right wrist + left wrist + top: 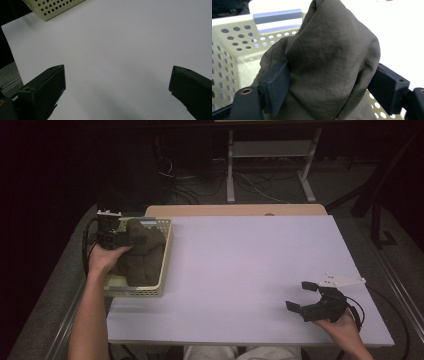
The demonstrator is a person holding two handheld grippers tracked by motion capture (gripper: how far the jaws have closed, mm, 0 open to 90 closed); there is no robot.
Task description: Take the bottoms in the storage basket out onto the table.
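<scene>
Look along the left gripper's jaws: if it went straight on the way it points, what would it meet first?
The left gripper would meet the dark olive cloth first, since a bunched fold already sits between its jaws. Behind the cloth stands the far wall of the perforated cream basket, though how far behind is hard to judge.

Your table (240, 270) has a white top with a bare wooden strip along its far edge at twelve o'clock. A cream perforated basket (162, 262) sits on it at about nine o'clock, seemingly overhanging the left edge, though that side is dim.
</scene>
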